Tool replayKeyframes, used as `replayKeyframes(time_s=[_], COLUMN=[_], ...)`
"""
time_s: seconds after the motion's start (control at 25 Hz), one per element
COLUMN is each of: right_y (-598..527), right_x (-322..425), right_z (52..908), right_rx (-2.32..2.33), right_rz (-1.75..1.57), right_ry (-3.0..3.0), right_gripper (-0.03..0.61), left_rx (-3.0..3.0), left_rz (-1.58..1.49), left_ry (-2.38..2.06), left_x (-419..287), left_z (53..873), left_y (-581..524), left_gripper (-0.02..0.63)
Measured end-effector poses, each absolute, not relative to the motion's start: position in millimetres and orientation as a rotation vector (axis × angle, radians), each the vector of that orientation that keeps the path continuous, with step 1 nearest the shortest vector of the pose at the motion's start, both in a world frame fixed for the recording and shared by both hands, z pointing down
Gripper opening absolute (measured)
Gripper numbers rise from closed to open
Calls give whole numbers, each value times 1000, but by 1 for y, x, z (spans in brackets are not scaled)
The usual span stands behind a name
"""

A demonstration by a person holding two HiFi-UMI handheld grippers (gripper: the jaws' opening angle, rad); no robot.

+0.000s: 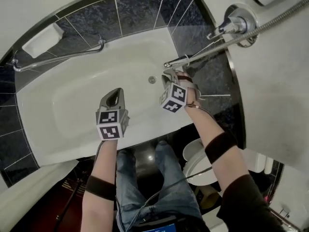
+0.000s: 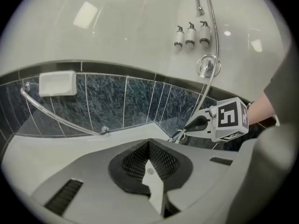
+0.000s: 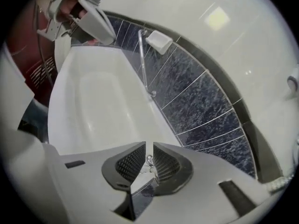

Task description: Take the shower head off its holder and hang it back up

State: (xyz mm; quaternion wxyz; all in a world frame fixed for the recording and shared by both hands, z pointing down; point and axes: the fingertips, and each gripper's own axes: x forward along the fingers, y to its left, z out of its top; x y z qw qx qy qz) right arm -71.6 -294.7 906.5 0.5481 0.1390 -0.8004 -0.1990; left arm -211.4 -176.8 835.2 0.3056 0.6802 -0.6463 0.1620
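Head view: a slim chrome shower head (image 1: pixel 176 62) is pinched in the right tongs (image 1: pixel 169 74), apparently off its holder. The left tongs (image 1: pixel 115 93), beside them, are pressed together and empty. Rehanging is judged next, calling for a lift toward the wall.

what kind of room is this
Most likely a bathroom: a white bathtub, a chrome grab rail along its dark tiled wall, and a shower hose running to a wall fitting.

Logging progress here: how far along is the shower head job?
Done: shower head looks off its holder, low over the bathtub. In hand: right tool seems closed on its chrome end; left tool shut, empty. Left: hanging it back up.
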Motion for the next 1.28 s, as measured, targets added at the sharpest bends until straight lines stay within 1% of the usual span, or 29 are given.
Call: replayKeyframes(time_s=[0.04,0.12,0.44,0.56,0.64,0.92,1.28], right_y=[-289,-276,-223,-214,-208,-195,-186], right_x=[-78,-88,-85,-79,-75,-45,5], right_z=[888,852,720,676,650,598,570], right_rx=[358,403,625,726,759,857,960], right_rz=[-452,-400,-10,150,196,229,238], right_ry=[-1932,-1998,-2226,-2313,-2355,-2412,-2436], right_gripper=[53,24,23,23,23,23,23], left_rx=[1795,1786,1809,1815,1807,1799,1773], left_rz=[427,418,421,422,414,373,327], left_ry=[-1734,-1775,-1911,-1963,-2005,-2109,-2164], left_x=[-219,-232,-263,-276,-286,-303,-303], left_z=[820,789,656,616,593,530,501], left_y=[-171,-159,-103,-86,-76,-42,-4], left_gripper=[0,0,0,0,0,0,0])
